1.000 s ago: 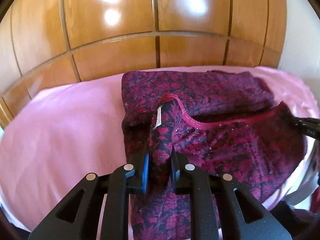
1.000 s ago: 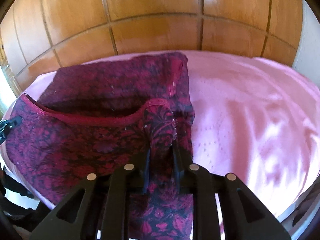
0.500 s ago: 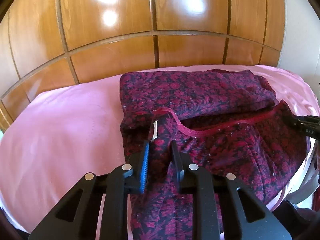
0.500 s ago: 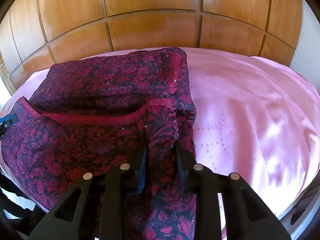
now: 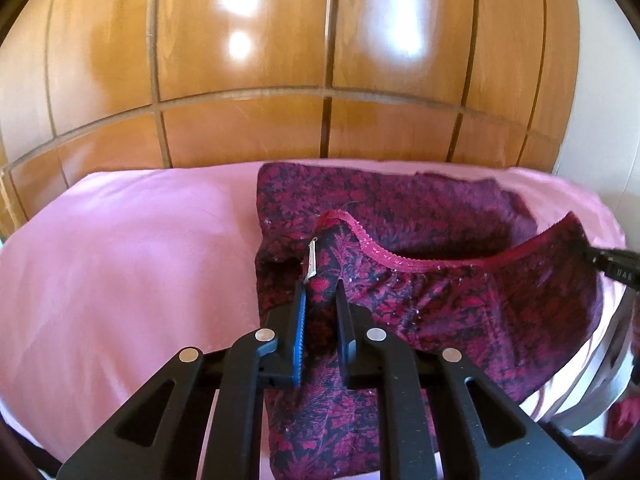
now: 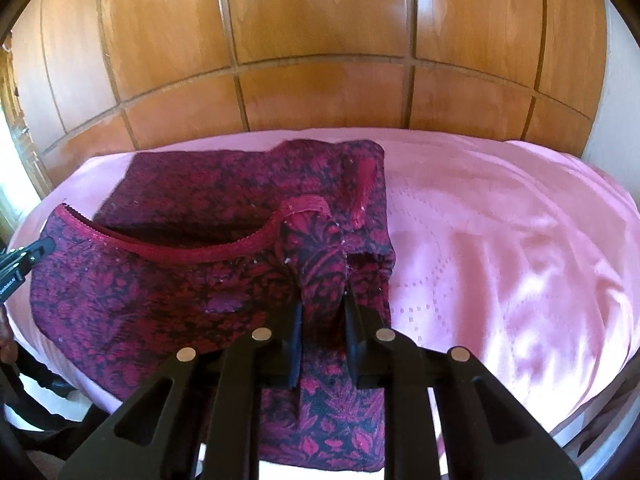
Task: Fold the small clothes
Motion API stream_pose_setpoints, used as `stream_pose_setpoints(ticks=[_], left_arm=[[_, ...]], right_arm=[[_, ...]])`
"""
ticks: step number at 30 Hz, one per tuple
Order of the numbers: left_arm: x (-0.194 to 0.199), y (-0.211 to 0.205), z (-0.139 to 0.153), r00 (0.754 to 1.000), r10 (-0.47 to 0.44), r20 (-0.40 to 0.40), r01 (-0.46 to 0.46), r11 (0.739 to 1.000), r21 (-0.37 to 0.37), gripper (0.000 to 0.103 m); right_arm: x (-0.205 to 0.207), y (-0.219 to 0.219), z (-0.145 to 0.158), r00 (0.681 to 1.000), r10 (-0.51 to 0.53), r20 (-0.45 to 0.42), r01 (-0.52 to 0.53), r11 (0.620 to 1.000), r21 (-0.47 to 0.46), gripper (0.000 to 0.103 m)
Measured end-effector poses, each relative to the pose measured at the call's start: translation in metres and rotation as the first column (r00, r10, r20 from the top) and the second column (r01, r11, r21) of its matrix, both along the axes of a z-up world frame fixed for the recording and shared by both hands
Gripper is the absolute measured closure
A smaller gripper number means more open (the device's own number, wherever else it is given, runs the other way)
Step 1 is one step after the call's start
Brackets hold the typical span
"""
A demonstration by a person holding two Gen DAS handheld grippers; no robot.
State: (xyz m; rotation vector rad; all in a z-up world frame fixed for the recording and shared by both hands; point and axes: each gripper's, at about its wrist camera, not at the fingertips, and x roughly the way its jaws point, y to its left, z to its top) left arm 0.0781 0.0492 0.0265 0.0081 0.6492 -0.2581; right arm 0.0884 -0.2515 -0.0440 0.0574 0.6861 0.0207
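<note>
A small dark garment with a red floral print (image 5: 460, 292) (image 6: 160, 280) lies half folded on a pink padded surface (image 5: 120, 264) (image 6: 500, 248). Its near edge, trimmed with a red elastic band (image 5: 400, 258) (image 6: 208, 250), is lifted between the two grippers. My left gripper (image 5: 320, 292) pinches the garment's left corner, jaws closing, with a small white label (image 5: 311, 261) showing above the pads. My right gripper (image 6: 322, 300) pinches the right corner the same way, jaws closing on the bunched cloth. Each gripper's tip shows at the other view's edge (image 5: 616, 268) (image 6: 20, 258).
A glossy wooden panelled wall (image 5: 320, 80) (image 6: 320, 60) rises right behind the pink surface. A pale wall strip (image 5: 600, 100) stands at the far right. The pink surface's near rim (image 6: 592, 412) curves round in front, with a dark gap below.
Both grippers have lifted the near waistband edge higher off the folded layer. The band now sags between them, and the pinched corners stand taller in the jaws.
</note>
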Motion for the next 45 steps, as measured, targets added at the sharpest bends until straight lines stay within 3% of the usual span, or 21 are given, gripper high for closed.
stream_pose_setpoints(ticks=[6, 10, 19, 27, 39, 45], left_arm=[[-0.029, 0.026, 0.024, 0.998, -0.002, 0.057, 0.009, 0.992, -0.130, 0.092], [-0.029, 0.029, 0.037, 0.996, -0.005, 0.086, 0.017, 0.989, -0.149, 0.092], [0.038, 0.010, 0.049, 0.991, -0.010, 0.136, 0.025, 0.994, -0.103, 0.092], [0.100, 0.019, 0.058, 0.988, 0.067, 0.141, -0.046, 0.988, -0.147, 0.093], [0.193, 0.002, 0.034, 0.989, 0.132, 0.062, -0.128, 0.990, -0.064, 0.093], [0.248, -0.004, -0.007, 0.982, 0.169, -0.087, -0.169, 0.986, 0.008, 0.092]], right_arm=[[-0.020, 0.002, 0.032, 0.996, 0.063, 0.059, -0.065, 0.998, 0.025, 0.088], [-0.021, 0.000, 0.051, 0.991, 0.080, 0.111, -0.086, 0.995, 0.054, 0.088], [0.046, 0.000, 0.062, 0.987, 0.060, 0.152, -0.075, 0.993, 0.091, 0.088], [0.100, -0.019, 0.085, 0.977, -0.010, 0.213, -0.019, 0.991, 0.132, 0.089], [0.197, -0.026, 0.065, 0.986, -0.106, 0.129, 0.092, 0.990, 0.106, 0.089], [0.247, -0.034, 0.032, 0.987, -0.158, 0.002, 0.157, 0.984, 0.080, 0.089]])
